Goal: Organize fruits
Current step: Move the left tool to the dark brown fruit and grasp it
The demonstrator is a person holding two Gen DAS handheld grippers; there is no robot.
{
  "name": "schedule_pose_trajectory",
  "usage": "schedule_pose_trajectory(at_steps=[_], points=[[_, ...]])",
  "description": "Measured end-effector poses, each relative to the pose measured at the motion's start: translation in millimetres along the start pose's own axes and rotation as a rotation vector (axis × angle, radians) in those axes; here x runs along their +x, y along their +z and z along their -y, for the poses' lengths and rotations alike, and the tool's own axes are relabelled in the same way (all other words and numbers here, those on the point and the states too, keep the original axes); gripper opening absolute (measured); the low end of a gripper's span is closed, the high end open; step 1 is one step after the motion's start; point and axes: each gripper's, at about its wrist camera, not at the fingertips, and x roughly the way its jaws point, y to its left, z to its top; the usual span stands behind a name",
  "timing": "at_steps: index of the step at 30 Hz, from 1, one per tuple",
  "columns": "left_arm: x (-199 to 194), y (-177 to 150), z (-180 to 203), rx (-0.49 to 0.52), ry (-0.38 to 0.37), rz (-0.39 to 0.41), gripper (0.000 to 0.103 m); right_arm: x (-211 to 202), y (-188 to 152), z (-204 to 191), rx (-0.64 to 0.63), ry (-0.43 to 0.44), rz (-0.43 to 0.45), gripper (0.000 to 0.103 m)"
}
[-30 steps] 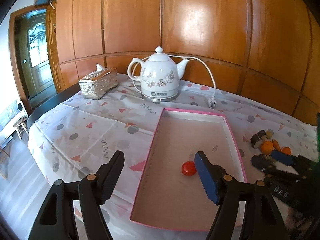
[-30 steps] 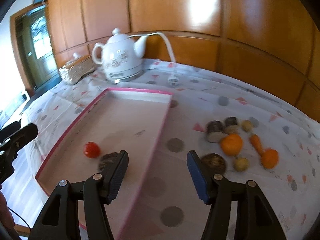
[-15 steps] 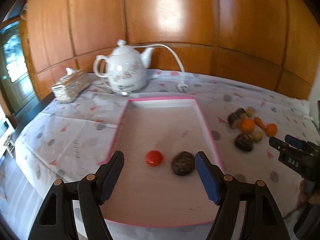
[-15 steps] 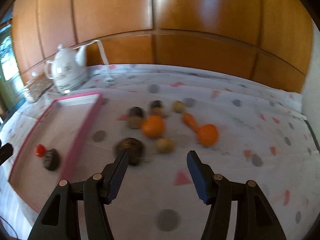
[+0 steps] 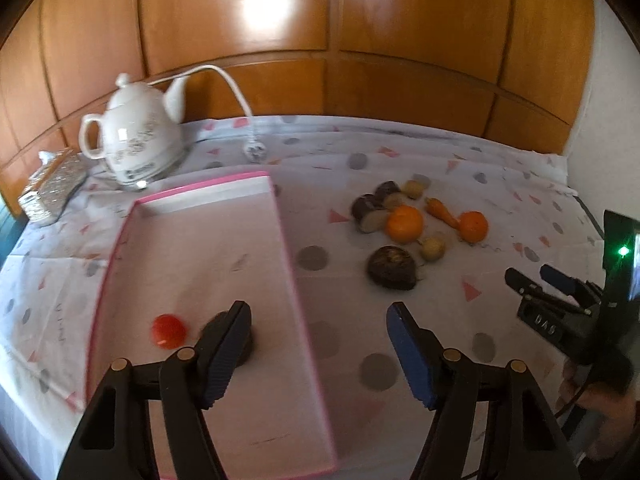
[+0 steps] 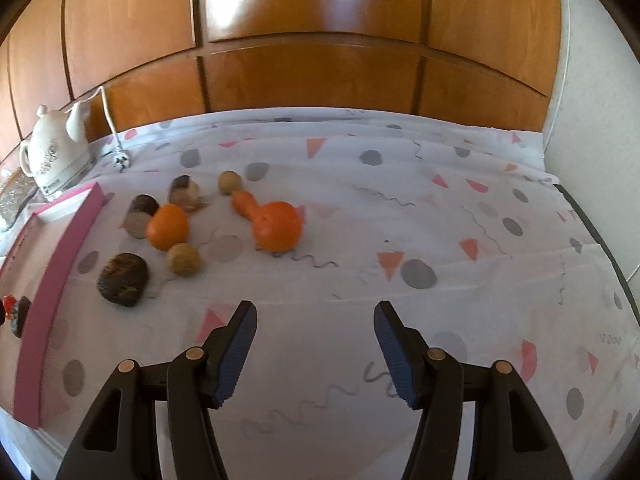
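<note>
Both claws gape empty; left claw (image 5: 318, 334) over tray (image 5: 286, 240); fruits (image 6: 168, 227) ahead-left of right claw (image 6: 315, 330).

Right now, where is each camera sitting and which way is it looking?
Left wrist: sits on the left tool, looking over the pink tray toward the fruit pile; its own fingers and the right tool show.
Right wrist: sits on the right tool, facing the tablecloth and wooden wall; only its own fingers show.
Shared: kettle, oranges, tray.

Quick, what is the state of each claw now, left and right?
Left claw: open, holding nothing, above the pink tray's right edge.
Right claw: open, holding nothing, above the tablecloth.
</note>
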Motion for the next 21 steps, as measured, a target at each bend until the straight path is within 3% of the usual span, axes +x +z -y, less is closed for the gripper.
schedule_pose_trajectory(at_steps=[10,21], points=[[48.4,22.3,31.5,0.013,-0.051,-0.084,0.071,14.2,-5.7,10.1,0.027,-0.015,-0.014,0.062],[99.0,35.2,49.1,0.024,-0.028,-0.158,0.071,21.8,-9.1,16.6,0.066,0.022,-0.037,0.062]])
